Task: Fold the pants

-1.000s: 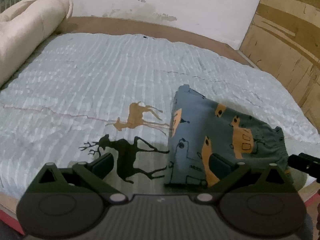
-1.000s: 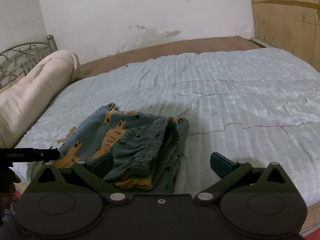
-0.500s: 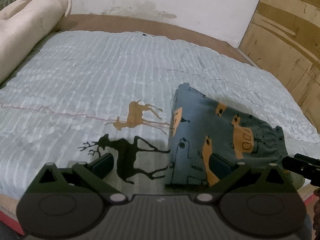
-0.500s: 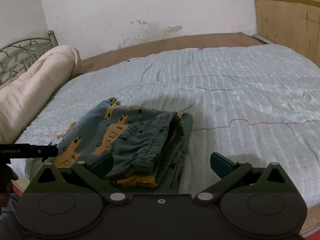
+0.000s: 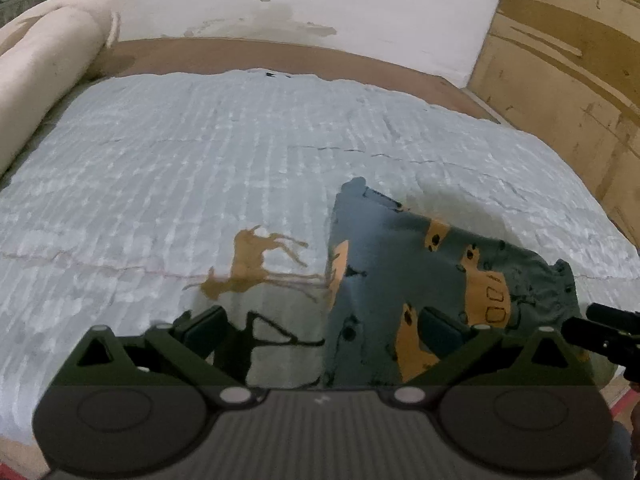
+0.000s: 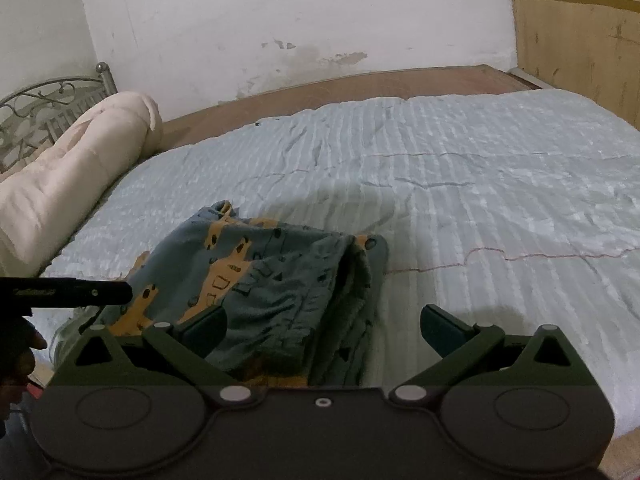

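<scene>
The pants (image 5: 436, 280) are grey-blue with orange car prints and lie folded into a compact stack near the bed's front edge, also seen in the right wrist view as pants (image 6: 272, 280). My left gripper (image 5: 320, 324) hovers open just in front of the stack, its right finger over the fabric's near edge. My right gripper (image 6: 322, 326) is open too, its left finger above the waistband end, nothing held between the fingers. The right gripper's tip (image 5: 600, 328) shows at the right of the left wrist view; the left gripper's tip (image 6: 72, 292) shows at the left of the right wrist view.
A pale blue ribbed bedspread (image 5: 240, 160) with orange and black deer prints (image 5: 256, 264) covers the bed. A rolled cream quilt (image 6: 68, 184) lies along the left by a metal headboard (image 6: 36, 104). A white wall stands behind, a wooden panel (image 5: 568, 60) to the right.
Both grippers have drawn back and tilted up a little, so more wall shows and the pants sit lower in view. The folded pants have not moved.
</scene>
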Available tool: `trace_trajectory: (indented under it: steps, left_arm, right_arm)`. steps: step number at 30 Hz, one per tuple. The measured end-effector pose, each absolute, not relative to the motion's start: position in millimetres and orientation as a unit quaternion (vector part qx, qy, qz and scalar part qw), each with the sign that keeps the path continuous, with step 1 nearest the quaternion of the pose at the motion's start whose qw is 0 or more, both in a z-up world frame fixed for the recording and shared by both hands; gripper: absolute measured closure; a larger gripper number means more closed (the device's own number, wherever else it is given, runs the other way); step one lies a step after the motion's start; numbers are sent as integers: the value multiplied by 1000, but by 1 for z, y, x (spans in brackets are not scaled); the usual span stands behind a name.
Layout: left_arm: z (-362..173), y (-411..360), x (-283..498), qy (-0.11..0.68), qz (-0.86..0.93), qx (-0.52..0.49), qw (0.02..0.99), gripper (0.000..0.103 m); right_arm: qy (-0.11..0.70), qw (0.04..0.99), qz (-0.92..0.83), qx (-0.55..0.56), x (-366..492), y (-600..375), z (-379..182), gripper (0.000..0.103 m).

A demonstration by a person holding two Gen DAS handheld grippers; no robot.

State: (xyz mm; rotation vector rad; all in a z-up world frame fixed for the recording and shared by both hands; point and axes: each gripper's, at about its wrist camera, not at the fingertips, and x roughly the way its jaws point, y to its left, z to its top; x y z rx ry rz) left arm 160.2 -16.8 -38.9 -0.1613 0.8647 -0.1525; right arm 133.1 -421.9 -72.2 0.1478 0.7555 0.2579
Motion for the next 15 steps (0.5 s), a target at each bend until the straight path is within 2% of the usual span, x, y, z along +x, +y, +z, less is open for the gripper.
trace_trajectory:
  steps: [11,15]
  left_arm:
    - [-44,-35,199,426,-80,-59,899,0]
    - [-48,-37,205,431,-84,-53,897,0]
  right_arm:
    - [367,916,138,86,169,-421,-86,1]
    - [376,911,135,101,178,-423,-93,5]
